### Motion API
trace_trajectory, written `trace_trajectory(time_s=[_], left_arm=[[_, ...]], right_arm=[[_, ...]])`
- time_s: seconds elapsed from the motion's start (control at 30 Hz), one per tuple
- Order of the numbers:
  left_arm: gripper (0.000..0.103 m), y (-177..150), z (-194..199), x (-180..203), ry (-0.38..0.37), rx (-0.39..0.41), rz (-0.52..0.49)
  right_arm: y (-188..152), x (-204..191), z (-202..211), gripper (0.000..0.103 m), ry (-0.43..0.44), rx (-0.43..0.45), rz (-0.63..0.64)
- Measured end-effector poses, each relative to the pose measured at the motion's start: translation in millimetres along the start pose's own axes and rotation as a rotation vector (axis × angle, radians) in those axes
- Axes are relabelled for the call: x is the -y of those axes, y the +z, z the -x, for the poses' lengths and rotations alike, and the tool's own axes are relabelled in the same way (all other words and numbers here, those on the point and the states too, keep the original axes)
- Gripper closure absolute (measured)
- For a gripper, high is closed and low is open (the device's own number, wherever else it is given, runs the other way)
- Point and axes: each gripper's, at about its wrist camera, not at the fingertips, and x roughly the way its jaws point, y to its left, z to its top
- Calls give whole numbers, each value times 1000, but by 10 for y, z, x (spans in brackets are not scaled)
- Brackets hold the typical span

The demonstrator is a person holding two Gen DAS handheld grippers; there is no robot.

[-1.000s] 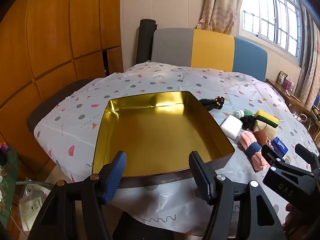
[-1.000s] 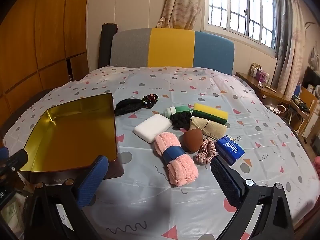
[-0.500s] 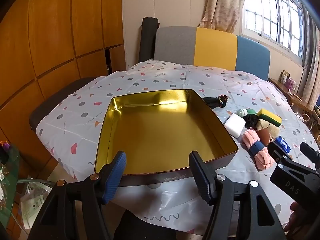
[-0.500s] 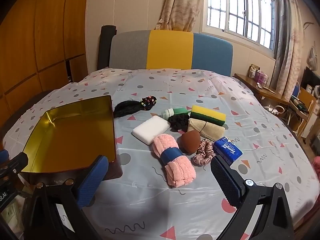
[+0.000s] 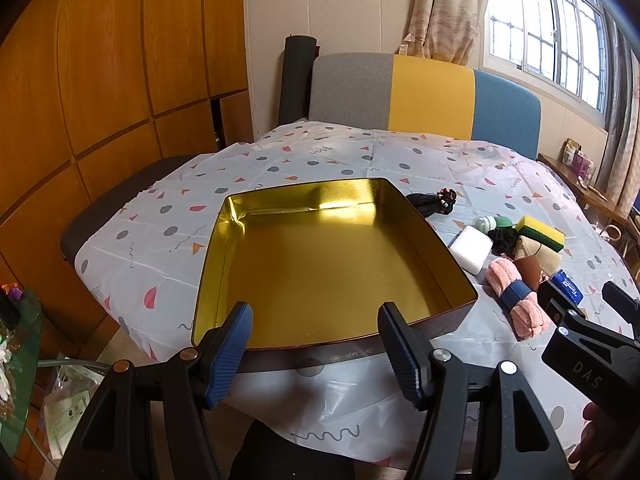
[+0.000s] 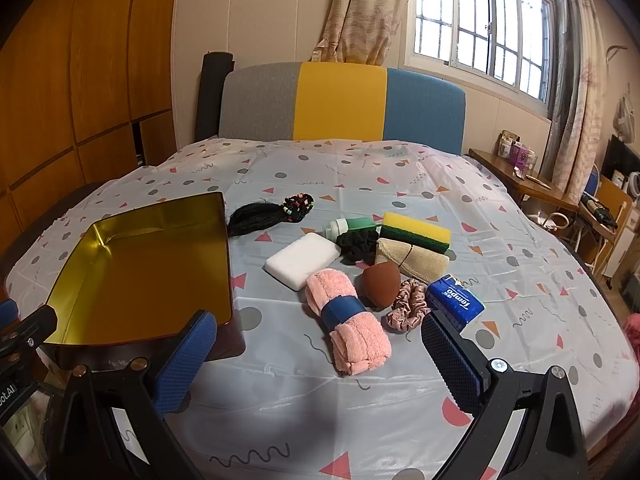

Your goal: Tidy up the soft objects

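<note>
An empty gold-lined tin (image 5: 320, 264) sits on the patterned tablecloth; it also shows at the left of the right wrist view (image 6: 140, 272). Soft items lie to its right: a pink rolled towel with a blue band (image 6: 348, 320), a white sponge (image 6: 302, 260), a brown makeup sponge (image 6: 380, 284), a pink scrunchie (image 6: 408, 310), a yellow-green sponge (image 6: 416, 232), a beige pouch (image 6: 412, 262), a black scrunchie (image 6: 356, 244) and a black hair piece (image 6: 256, 218). My left gripper (image 5: 316, 348) is open before the tin's near wall. My right gripper (image 6: 320, 360) is open, just short of the towel.
A blue tissue pack (image 6: 454, 304) and a green-white bottle (image 6: 348, 226) lie among the soft items. A grey, yellow and blue headboard (image 6: 340, 104) stands at the far edge. A wooden side table (image 6: 532, 188) is at the right, wooden cabinets (image 5: 100, 80) at the left.
Both grippers have pulled back and risen slightly, so the tin and items look a little farther away. Nothing on the table has moved.
</note>
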Motion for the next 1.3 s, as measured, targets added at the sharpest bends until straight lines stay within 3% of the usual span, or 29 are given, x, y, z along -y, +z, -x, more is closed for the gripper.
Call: trace_trajectory(time_s=[1.3], left_arm=[[37, -32, -1, 24, 4, -15, -1]], right_arm=[[-3, -20, 16, 0, -1, -1, 3]])
